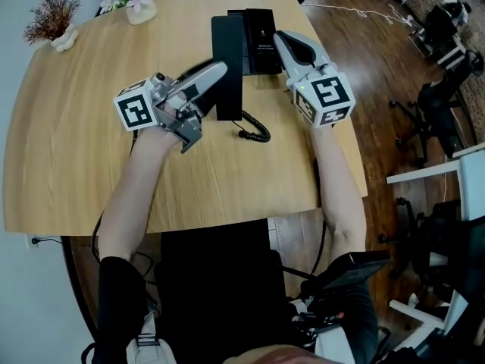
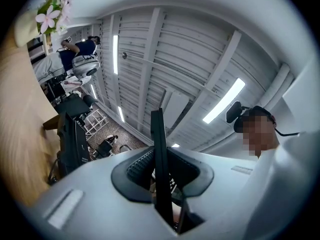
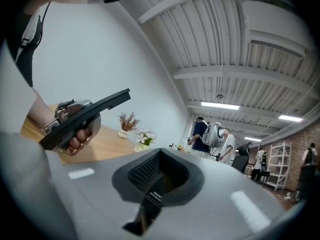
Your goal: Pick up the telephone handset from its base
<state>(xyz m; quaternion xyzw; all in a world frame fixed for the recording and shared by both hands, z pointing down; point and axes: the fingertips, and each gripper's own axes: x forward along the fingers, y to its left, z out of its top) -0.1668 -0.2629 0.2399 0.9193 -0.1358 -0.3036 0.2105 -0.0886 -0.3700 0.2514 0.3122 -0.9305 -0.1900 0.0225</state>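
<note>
Handset (image 1: pixel 227 59) held just left of base (image 1: pixel 261 29), clamped edge-on between left gripper (image 1: pixel 218 70) jaws near its middle. Right gripper (image 1: pixel 283 39) poised over base's right side, jaws pressed together, nothing between. Handset judged light, rigid, smooth plastic (slip likely if pinched near an end); mid-body hold preferred. Coiled cord (image 1: pixel 258 131), lying on person's side of base, expected to tug.
</note>
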